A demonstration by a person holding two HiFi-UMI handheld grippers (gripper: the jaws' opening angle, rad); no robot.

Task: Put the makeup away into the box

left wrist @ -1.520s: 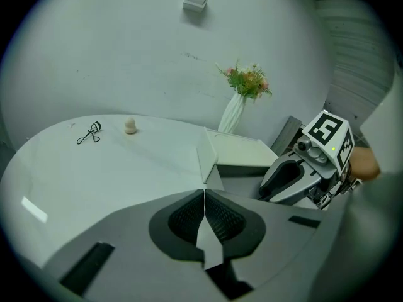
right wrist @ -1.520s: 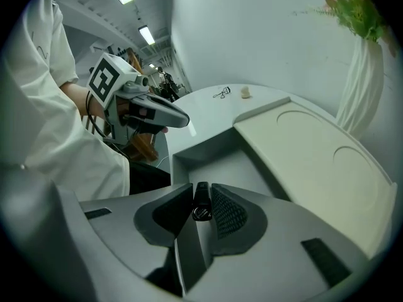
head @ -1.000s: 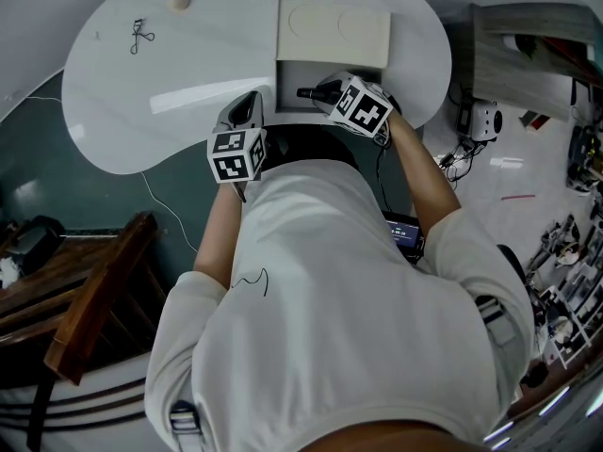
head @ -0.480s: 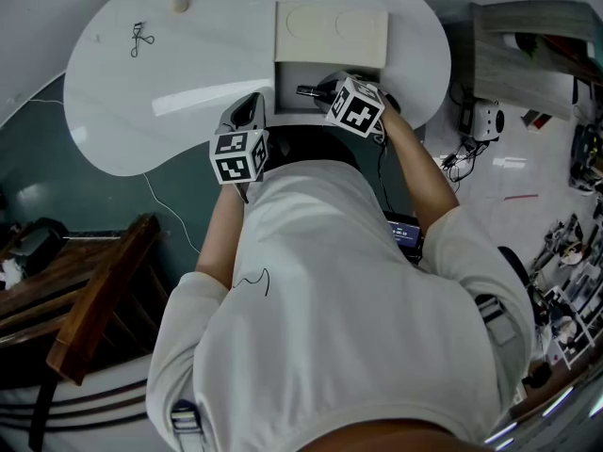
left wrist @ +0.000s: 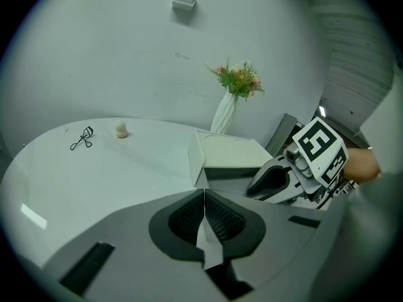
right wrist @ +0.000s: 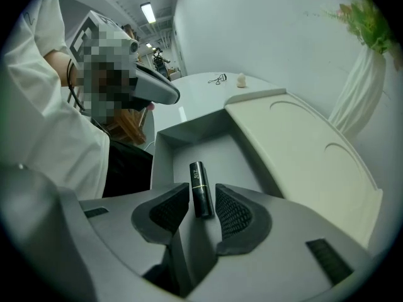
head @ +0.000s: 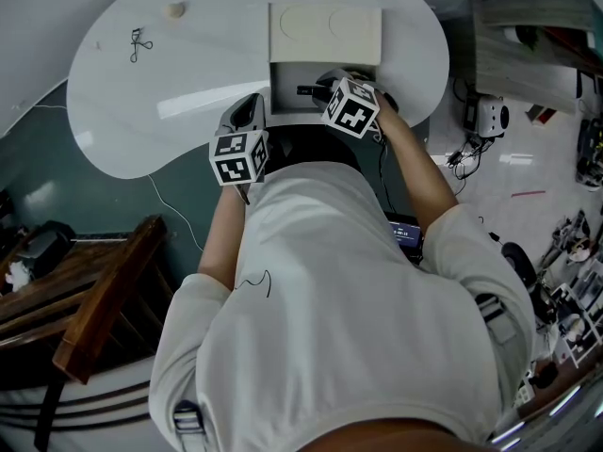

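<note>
Right tongs opening over the open white box on the counter, black lipstick lying on the box floor loose between their pads; left tongs pressed together, empty, beside the box

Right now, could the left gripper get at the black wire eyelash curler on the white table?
Probably yes: the left gripper has bare white table between it and the black wire eyelash curler, though its shut jaws must open first.
</note>
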